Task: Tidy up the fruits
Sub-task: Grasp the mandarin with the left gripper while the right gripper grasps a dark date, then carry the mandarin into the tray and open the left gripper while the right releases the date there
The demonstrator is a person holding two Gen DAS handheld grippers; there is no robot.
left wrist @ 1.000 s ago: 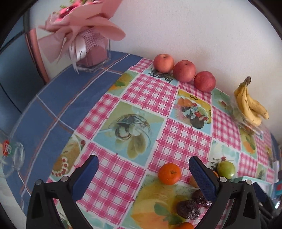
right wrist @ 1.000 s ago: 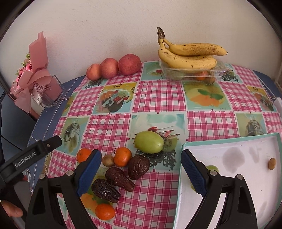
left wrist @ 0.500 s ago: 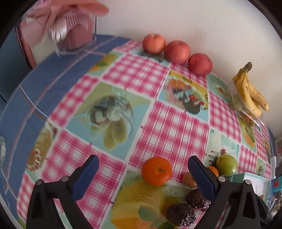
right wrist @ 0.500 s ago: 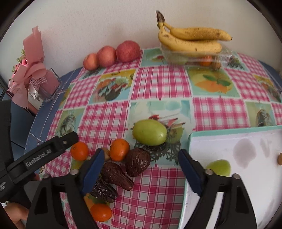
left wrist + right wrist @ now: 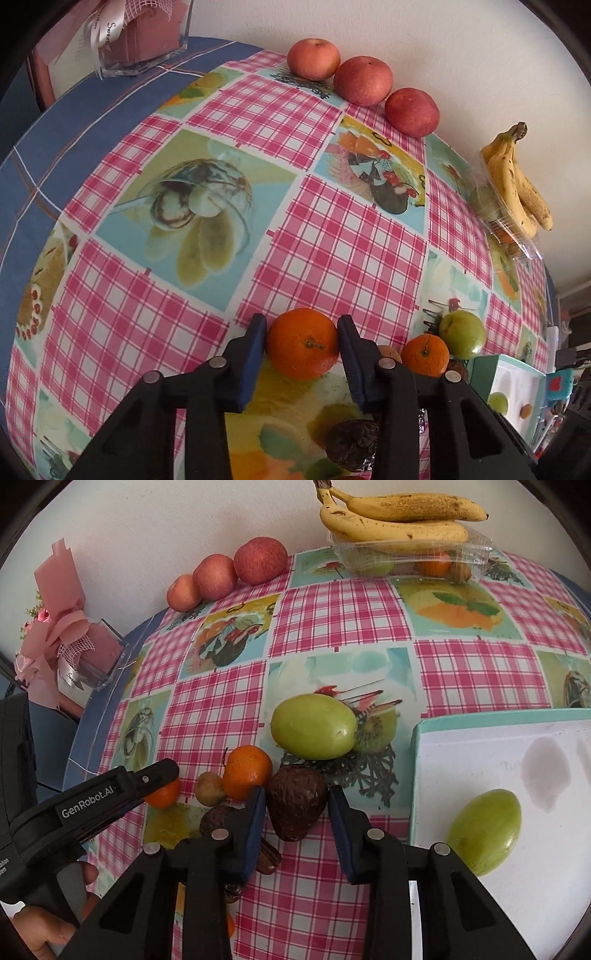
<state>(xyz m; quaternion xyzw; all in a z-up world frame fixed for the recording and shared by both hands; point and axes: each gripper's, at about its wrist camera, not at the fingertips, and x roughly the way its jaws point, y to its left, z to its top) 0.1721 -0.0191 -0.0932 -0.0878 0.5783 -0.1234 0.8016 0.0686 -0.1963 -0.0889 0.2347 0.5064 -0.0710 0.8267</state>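
Observation:
My left gripper [image 5: 301,341] is shut on an orange tangerine [image 5: 303,349] that rests on the checked tablecloth [image 5: 332,236]. To its right lie a second tangerine [image 5: 425,355] and a green fruit [image 5: 461,334]. My right gripper [image 5: 295,801] is shut on a dark brown wrinkled fruit [image 5: 295,812], also on the cloth. Behind it sit a large green fruit [image 5: 314,726], a tangerine [image 5: 247,771] and a small tan fruit [image 5: 209,788]. Another green fruit [image 5: 484,830] lies in the white tray [image 5: 415,775] at the right.
Three red apples [image 5: 362,80] line the wall. Bananas [image 5: 399,520] rest on a clear plastic box [image 5: 465,552] of fruit at the back right. A pink bouquet in a glass vase [image 5: 74,646] stands at the left, on blue cloth. Dark dates [image 5: 351,443] lie close in front.
Both grippers moved forward and down and went from open to shut, the left around the tangerine and the right around the dark brown fruit.

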